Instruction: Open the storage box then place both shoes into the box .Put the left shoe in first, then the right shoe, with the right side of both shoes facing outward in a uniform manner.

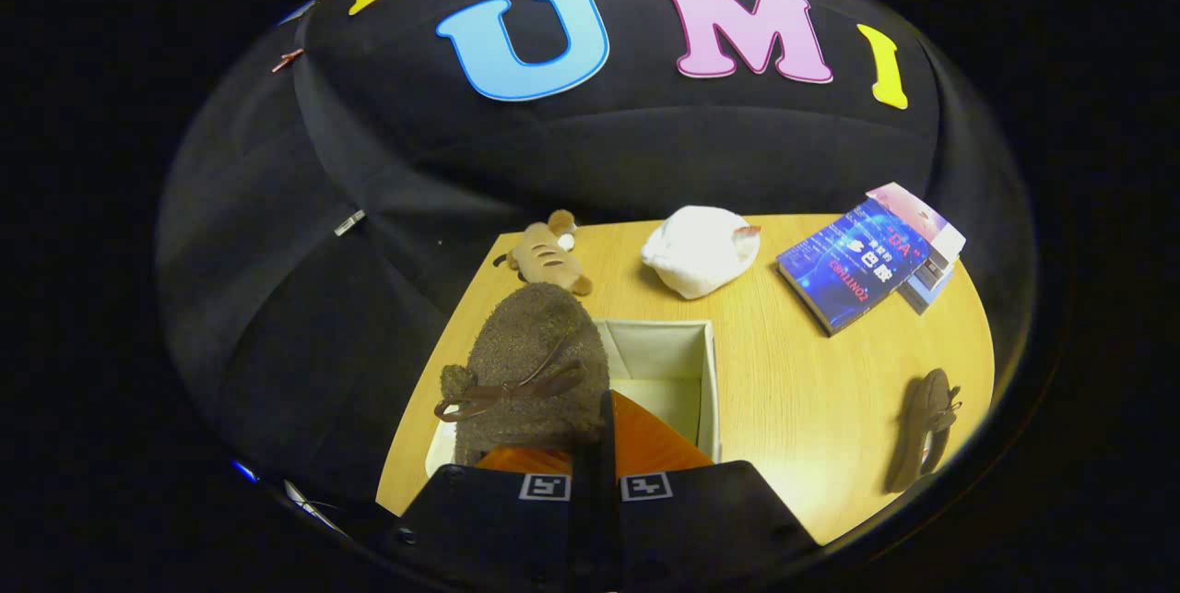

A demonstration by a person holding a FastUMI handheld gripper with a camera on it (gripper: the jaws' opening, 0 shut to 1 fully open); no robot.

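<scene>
Gripper [604, 432] closed on a brown suede shoe [530, 367], fingers pinched tight with almost no gap showing between them. Shoe sits just ahead of the fingers, toward 11 o'clock, bow lace [502, 390] facing the camera, held over the left half of the storage box [708, 381].

Box is open: white fabric walls, pale bottom visible at 12–1 o'clock from the fingertips. Held shoe covers the box's left wall and part of the opening.

Second brown shoe [925, 427] lies flat on the counter [802, 372] at 3 o'clock, well apart from the box, nothing between them.

Clutter beyond the box:
- small striped plush toy [546, 256] at 11 o'clock, near the counter's far left corner
- white rounded plush [701, 250] at 12–1 o'clock, near the far edge
- blue-covered book [853, 266] at 2 o'clock, lying on top of another book or box [926, 247], partly overhanging it

None of the clutter touches the box. Booth's black cloth wall [369, 206] behind and left of the counter.
</scene>
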